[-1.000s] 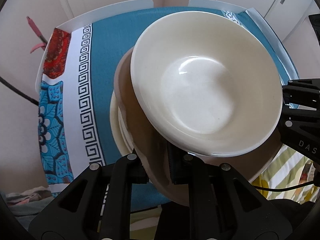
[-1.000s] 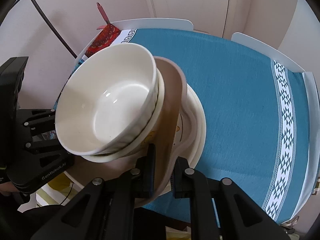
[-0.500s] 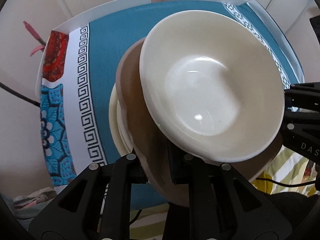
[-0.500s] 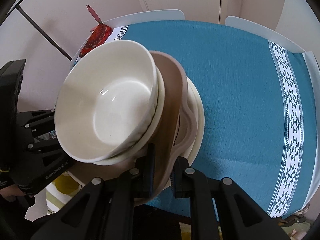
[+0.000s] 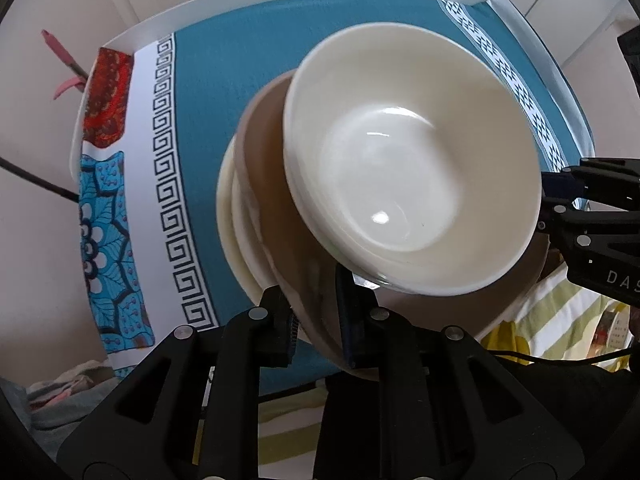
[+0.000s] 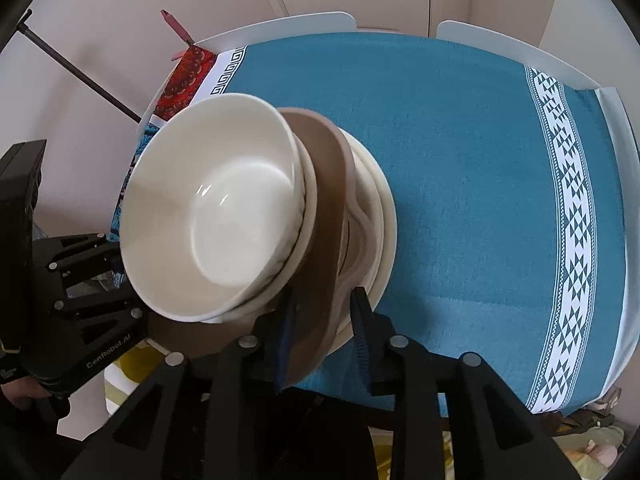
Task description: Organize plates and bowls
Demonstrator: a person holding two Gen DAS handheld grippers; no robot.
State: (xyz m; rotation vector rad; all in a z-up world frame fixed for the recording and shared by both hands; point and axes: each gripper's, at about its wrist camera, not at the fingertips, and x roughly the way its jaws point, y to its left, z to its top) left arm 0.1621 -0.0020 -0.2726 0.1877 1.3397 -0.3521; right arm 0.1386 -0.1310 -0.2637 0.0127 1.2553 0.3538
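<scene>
In the left wrist view we start at the left edge, where the patterned cloth (image 5: 120,200) with its key border and blue flower print hangs off the table, a red patch in the upper left. Moving toward the centre, the teal tablecloth (image 5: 224,92) spreads behind a stack of cream plates (image 5: 236,232) lying on the table. Tilted over them is the brown plate (image 5: 272,184), and our left gripper (image 5: 316,320), at lower centre, pinches its near rim between both pads. The white bowl (image 5: 412,184), nested in a second cream bowl, sits on the brown plate and fills the centre and right of the frame. At the right edge we see the other gripper's black body.

In the right wrist view the left gripper's body sits at the left edge, the white bowl left of centre, then the brown plate. Our right gripper (image 6: 320,340), at lower centre, is spreading: the brown plate's rim lies between its jaws, the right pad clearly off it. Teal cloth with a white triangle band fills the right.
</scene>
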